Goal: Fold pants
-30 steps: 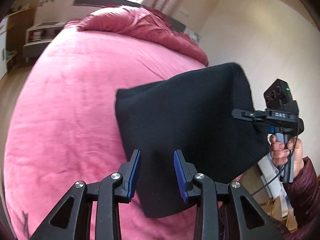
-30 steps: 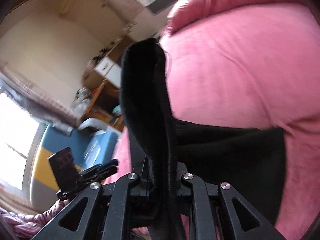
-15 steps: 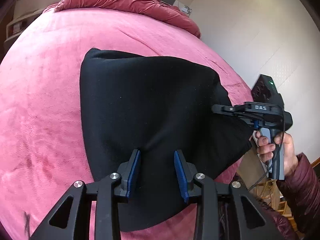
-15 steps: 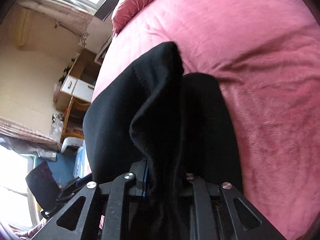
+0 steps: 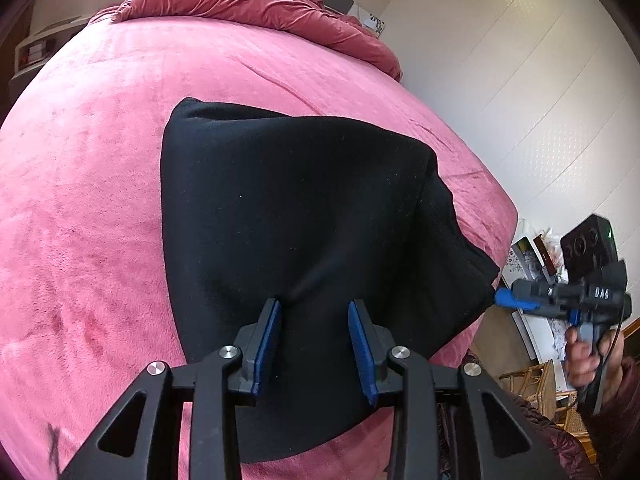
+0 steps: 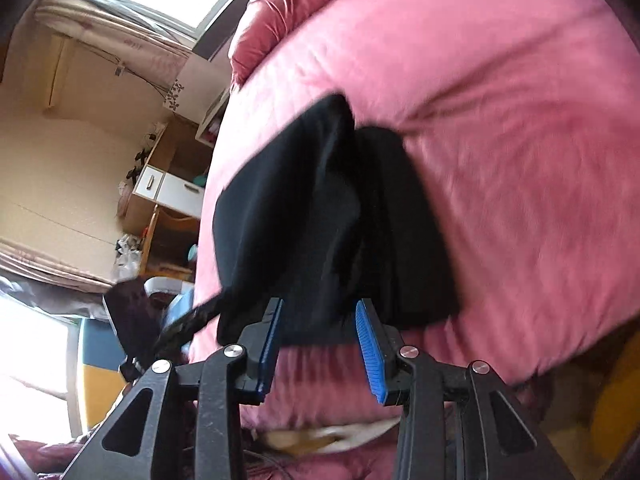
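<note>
- The black pants [image 5: 288, 216] lie folded on the pink bedspread [image 5: 80, 200], straight ahead of the left gripper [image 5: 314, 344] and spreading out beyond its tips; the near hem runs under the gripper body, so that edge is hidden
- The left gripper's blue pads [image 5: 269, 344] stand spread apart over the cloth; whether they touch the fabric below cannot be made out
- To the right of the left gripper, the right gripper [image 5: 505, 299] shows side-on, its blue tip just at the pants' right corner; it is blurred, and only the letters "DAS" can be read on its body, with a small green light on the black camera block above
- A hand [image 5: 588, 356] grips its handle, partly cut off by the frame edge; the sleeve is dark red
- From the right wrist view, the right gripper [image 6: 320, 344] has its jaws wide apart with nothing between them; the pants [image 6: 320, 216] sit just past its tips, an upper layer bunched over a lower one; the whole view is smeared by motion
- Far ahead of the left gripper a crumpled red duvet [image 5: 256, 4] lies at the head of the bed
- Left of the right gripper, a wooden desk with white drawers [image 6: 172, 188] is too blurred for detail
</note>
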A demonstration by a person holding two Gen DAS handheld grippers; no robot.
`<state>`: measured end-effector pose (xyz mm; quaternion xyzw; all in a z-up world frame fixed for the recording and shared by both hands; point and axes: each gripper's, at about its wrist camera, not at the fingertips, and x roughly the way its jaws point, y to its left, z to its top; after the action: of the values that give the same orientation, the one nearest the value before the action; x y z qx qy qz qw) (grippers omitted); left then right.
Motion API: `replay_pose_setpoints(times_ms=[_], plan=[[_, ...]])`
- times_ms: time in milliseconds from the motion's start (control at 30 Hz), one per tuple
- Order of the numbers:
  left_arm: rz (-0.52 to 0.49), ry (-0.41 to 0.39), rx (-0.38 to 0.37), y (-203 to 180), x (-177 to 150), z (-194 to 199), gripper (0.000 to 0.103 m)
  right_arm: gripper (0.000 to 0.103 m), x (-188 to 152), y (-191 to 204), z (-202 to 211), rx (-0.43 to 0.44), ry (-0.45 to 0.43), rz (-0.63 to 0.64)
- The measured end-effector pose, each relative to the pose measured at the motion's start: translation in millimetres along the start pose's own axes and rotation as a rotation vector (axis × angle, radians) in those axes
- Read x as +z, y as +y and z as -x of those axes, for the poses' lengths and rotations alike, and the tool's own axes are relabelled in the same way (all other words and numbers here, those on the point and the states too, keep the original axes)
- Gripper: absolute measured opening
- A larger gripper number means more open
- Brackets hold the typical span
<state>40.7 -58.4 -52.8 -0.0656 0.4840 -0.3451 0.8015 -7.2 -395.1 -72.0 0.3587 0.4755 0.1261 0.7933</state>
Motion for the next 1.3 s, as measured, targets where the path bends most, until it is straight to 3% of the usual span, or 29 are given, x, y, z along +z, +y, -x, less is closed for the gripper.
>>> replay_pose_setpoints(times_ms=[167, 200, 233, 267, 300, 433, 567, 767, 900, 967, 1167, 1300], plan=[[-0.031, 0.0, 0.0, -7, -2, 6, 0.035, 0.037, 6, -20, -14, 0.001, -0.052, -0.088], [-0.037, 0.0, 0.0, -9, -2, 8, 0.035, 0.033, 10, -21, -19, -0.016, -0.066, -0.1], [-0.038, -0.001, 0.002, -9, -3, 9, 0.035, 0.017, 12, -20, -21, -0.037, -0.069, -0.094], [-0.038, -0.002, 0.001, -9, -4, 10, 0.035, 0.009, 14, -17, -23, -0.065, -0.074, -0.077], [-0.035, 0.0, 0.002, -9, -4, 11, 0.035, 0.009, 16, -12, -23, -0.095, -0.076, -0.047], [-0.036, -0.038, -0.009, -12, -7, 28, 0.035, 0.008, 8, 13, -2, -0.078, -0.081, 0.072], [-0.044, -0.067, 0.002, -13, -7, 37, 0.035, 0.008, -5, -5, -1, -0.153, -0.018, 0.056], [-0.081, 0.028, 0.064, -14, -5, 16, 0.035, 0.008, -7, -25, -10, -0.159, -0.017, 0.006], [-0.105, 0.002, 0.064, -20, -4, 20, 0.035, 0.026, -3, -9, 9, -0.207, -0.006, 0.095], [-0.108, -0.024, 0.075, -22, -4, 24, 0.035, 0.045, 5, -4, 16, -0.235, -0.035, 0.119], [-0.116, -0.062, 0.122, -25, 9, 21, 0.036, 0.045, 47, 12, -1, -0.23, -0.118, 0.138], [-0.092, -0.081, 0.131, -19, 23, 18, 0.036, 0.045, 83, 7, -37, -0.236, -0.117, 0.063]])
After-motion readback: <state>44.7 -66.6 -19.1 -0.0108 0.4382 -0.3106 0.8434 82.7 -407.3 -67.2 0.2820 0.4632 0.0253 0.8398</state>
